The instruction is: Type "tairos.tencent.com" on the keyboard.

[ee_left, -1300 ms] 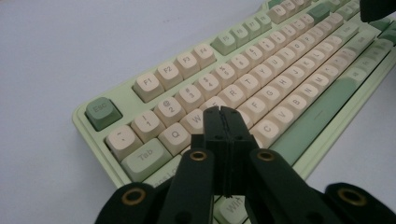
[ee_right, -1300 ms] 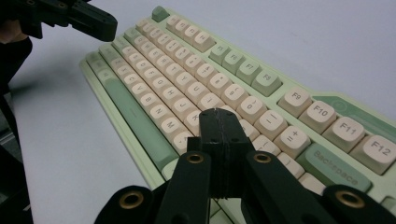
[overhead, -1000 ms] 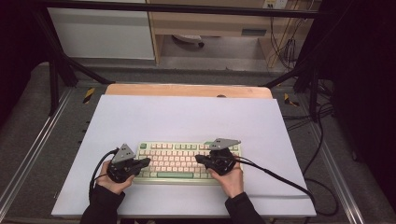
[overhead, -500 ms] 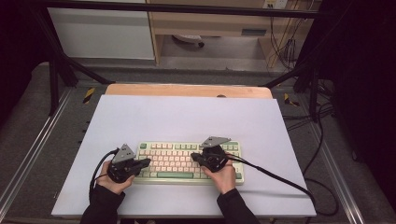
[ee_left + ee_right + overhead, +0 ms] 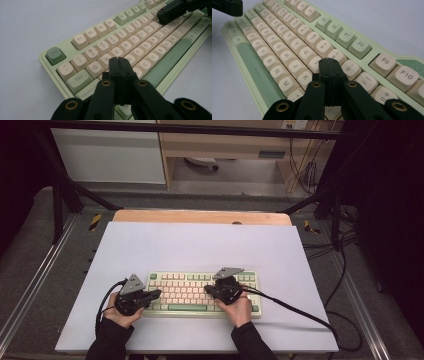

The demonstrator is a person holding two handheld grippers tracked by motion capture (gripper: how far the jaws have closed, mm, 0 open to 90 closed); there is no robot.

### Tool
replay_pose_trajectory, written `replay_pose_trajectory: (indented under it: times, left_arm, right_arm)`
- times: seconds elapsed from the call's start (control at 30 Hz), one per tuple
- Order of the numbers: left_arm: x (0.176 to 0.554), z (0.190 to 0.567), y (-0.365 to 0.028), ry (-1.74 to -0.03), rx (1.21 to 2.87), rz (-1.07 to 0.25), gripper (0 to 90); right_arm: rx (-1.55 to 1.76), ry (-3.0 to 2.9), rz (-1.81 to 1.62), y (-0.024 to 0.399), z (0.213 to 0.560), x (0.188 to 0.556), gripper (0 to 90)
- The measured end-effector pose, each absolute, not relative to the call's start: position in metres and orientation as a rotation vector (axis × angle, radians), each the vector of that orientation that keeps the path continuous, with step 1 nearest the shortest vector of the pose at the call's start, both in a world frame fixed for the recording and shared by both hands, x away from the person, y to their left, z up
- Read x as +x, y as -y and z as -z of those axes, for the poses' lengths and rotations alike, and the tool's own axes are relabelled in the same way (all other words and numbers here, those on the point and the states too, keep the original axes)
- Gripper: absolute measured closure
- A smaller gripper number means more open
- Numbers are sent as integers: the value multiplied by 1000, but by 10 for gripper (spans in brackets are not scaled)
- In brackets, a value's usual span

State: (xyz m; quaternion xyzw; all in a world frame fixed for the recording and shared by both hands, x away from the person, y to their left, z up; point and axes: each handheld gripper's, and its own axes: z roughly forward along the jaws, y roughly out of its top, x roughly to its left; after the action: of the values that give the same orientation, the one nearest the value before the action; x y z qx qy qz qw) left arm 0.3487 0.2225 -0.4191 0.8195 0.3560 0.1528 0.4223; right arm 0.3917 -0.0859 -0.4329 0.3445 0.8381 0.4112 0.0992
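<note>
A pale green keyboard (image 5: pixel 186 291) with cream keys lies on the white table near its front edge. My left gripper (image 5: pixel 159 293) is shut with nothing between its jaws. In the left gripper view its tip (image 5: pixel 119 60) hovers low over the letter keys at the left end of the keyboard (image 5: pixel 140 42), near W and S. My right gripper (image 5: pixel 208 290) is also shut and empty. In the right gripper view its tip (image 5: pixel 328 61) sits just above the keys around I, O and K of the keyboard (image 5: pixel 287 40). Whether either tip touches a key I cannot tell.
The white table top (image 5: pixel 200 245) stretches bare beyond the keyboard to a wooden strip (image 5: pixel 200 216) at the back. The right gripper's black cable (image 5: pixel 300 312) trails off to the right front. Metal frame rails (image 5: pixel 30 285) run along both sides of the table.
My right gripper has shifted left along the keyboard and slightly lower, toward its middle. The left gripper has stayed where it was.
</note>
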Motion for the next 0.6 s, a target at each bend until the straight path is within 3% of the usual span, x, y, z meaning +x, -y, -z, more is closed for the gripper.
replay_pose_trajectory:
  times: [0.6]
  left_arm:
    - [348,417,-222,-887,2050,-386,900]
  right_arm:
    - [959,-2460,-1298,98,406,378,900]
